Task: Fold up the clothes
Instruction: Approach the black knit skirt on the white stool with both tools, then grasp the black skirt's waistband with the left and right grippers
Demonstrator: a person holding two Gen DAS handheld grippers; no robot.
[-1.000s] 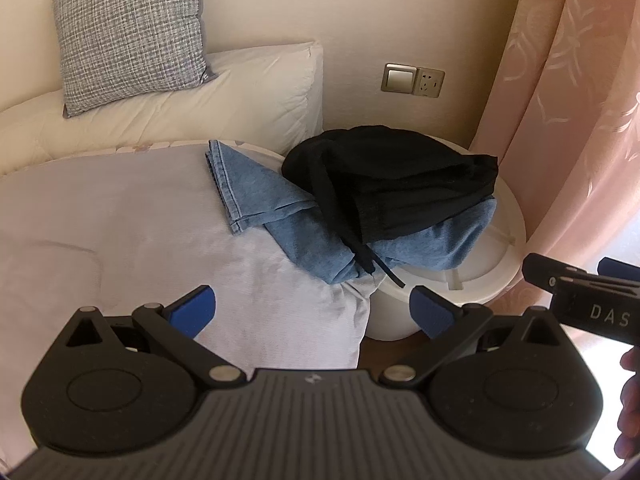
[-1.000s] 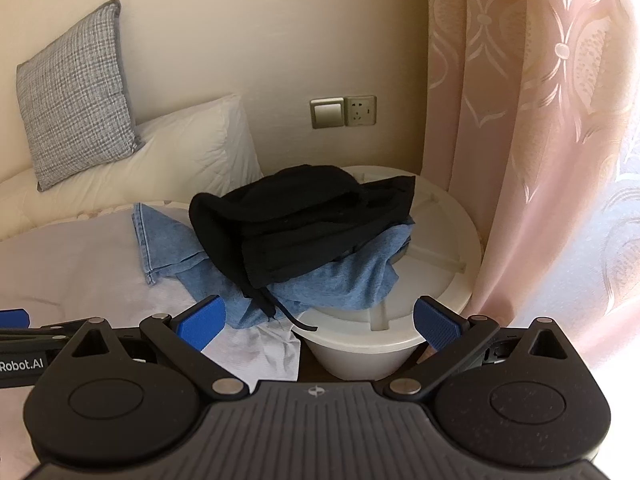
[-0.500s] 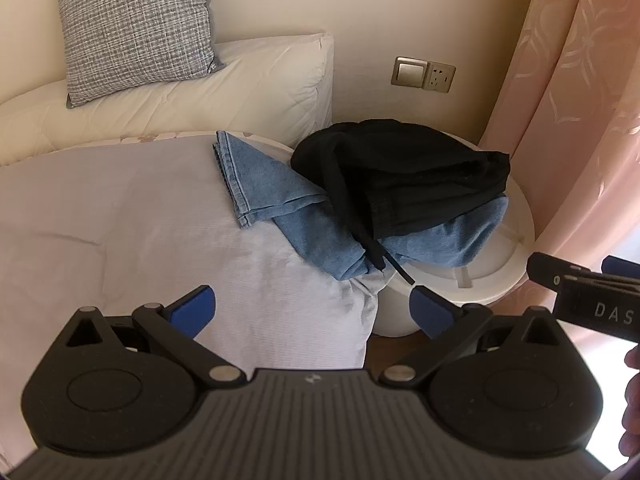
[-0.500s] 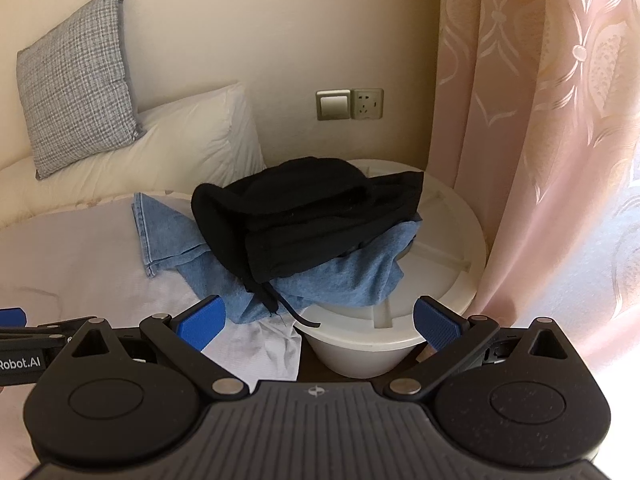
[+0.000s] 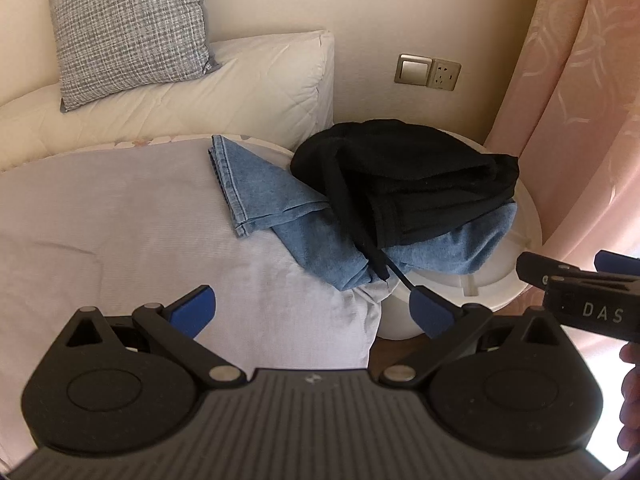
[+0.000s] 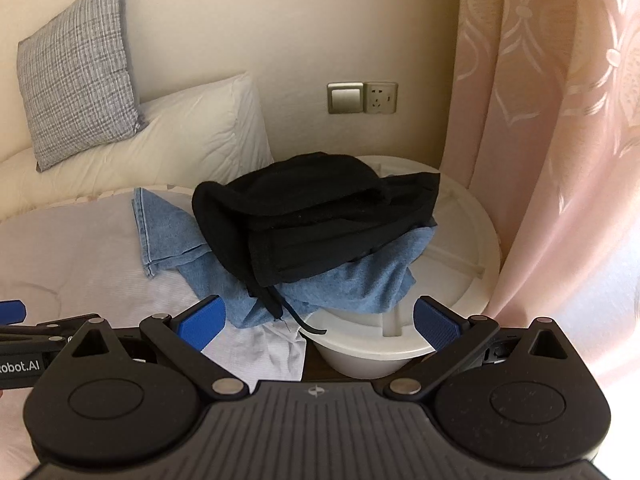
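A black garment with a drawstring (image 5: pixel 404 184) lies on top of blue jeans (image 5: pixel 280 204); the pile straddles the bed's corner and a round white tub lid (image 5: pixel 524 232). The same pile shows in the right wrist view, black garment (image 6: pixel 320 208) over jeans (image 6: pixel 352 284). My left gripper (image 5: pixel 312 312) is open and empty, above the pale sheet (image 5: pixel 120 220) just short of the pile. My right gripper (image 6: pixel 320 322) is open and empty, in front of the pile and the tub (image 6: pixel 472 232). Each gripper shows at the other view's edge.
A white bolster (image 5: pixel 180 92) and a grey checked cushion (image 5: pixel 128 28) lie along the wall at the head of the bed. A switch and socket plate (image 5: pixel 428 70) is on the wall. A pink curtain (image 6: pixel 552 120) hangs right of the tub.
Both views have shifted a little: the pile has slid slightly lower and the wall and cushion show more. Both grippers stay open and empty.
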